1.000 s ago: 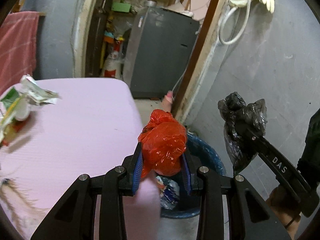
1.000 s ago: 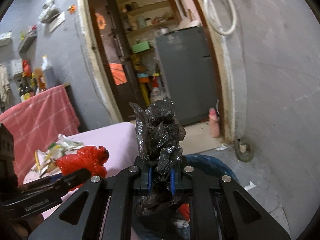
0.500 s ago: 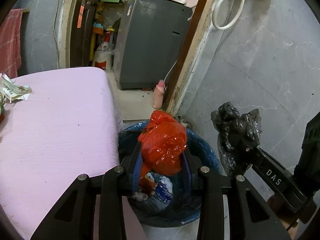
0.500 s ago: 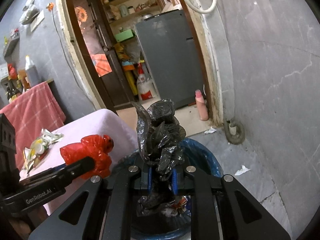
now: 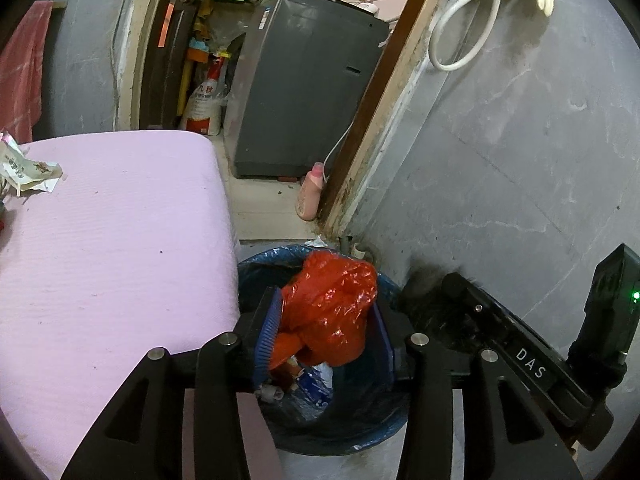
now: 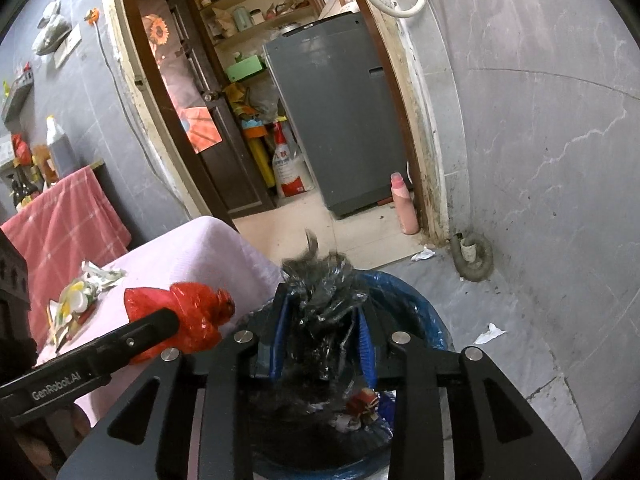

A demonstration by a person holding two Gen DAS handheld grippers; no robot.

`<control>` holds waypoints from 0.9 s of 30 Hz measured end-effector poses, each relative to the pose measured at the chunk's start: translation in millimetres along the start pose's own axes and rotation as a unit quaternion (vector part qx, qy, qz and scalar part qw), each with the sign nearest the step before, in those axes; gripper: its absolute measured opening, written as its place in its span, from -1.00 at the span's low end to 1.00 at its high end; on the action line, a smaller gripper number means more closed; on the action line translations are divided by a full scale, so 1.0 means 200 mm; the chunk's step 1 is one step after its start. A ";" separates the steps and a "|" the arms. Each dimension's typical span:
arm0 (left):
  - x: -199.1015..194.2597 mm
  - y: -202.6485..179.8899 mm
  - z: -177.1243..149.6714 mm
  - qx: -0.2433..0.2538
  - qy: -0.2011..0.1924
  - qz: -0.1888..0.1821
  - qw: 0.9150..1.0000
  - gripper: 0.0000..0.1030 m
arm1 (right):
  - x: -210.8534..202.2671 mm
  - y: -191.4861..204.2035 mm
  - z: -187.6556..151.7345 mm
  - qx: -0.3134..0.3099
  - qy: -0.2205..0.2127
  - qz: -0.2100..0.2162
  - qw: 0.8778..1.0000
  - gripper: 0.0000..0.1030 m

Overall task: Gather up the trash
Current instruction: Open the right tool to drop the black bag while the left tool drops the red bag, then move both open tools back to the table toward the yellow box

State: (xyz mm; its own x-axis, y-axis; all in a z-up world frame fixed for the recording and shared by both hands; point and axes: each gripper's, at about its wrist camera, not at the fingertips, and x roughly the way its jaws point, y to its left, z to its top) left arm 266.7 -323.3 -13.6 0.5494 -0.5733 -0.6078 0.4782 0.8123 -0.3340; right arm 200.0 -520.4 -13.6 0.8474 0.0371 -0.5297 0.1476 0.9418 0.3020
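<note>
My left gripper (image 5: 326,334) has spread its jaws over the blue-lined bin (image 5: 384,432); the red plastic bag (image 5: 332,312) sits loose between them, touching the left pad only. It also shows in the right wrist view (image 6: 188,320). My right gripper (image 6: 324,336) has its jaws spread too, and the black plastic bag (image 6: 324,312), blurred, is slipping down between them above the bin (image 6: 416,304). The bin holds wrappers and scraps.
The pink-covered table (image 5: 108,248) lies left of the bin, with crumpled wrappers (image 5: 24,168) at its far left edge. A pink bottle (image 5: 310,196) stands by the door frame. Paper scraps (image 6: 490,334) lie on the floor by the grey wall.
Both grippers moved from the table edge to above the bin and lowered. Both sets of jaws have widened, and the black bag has started dropping.
</note>
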 end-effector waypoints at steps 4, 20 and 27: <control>-0.03 0.01 0.02 -0.009 -0.012 0.000 1.000 -0.10 | -0.01 0.00 0.01 0.000 -0.007 0.000 1.000 -0.41; -0.39 0.11 0.08 -0.026 -0.124 0.087 0.988 0.81 | -0.19 0.21 0.11 -0.040 -0.097 0.007 0.994 0.50; -0.55 0.19 0.08 -0.024 -0.169 0.148 0.974 0.95 | -0.24 0.34 0.13 -0.052 -0.130 0.030 0.990 0.89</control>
State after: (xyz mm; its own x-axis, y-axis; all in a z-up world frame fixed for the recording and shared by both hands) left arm 236.1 -230.3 52.3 0.8562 -0.3092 -0.4139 0.2367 0.9469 -0.2177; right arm 182.2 -467.2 53.1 0.9573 0.0193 -0.2883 0.0516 0.9703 0.2362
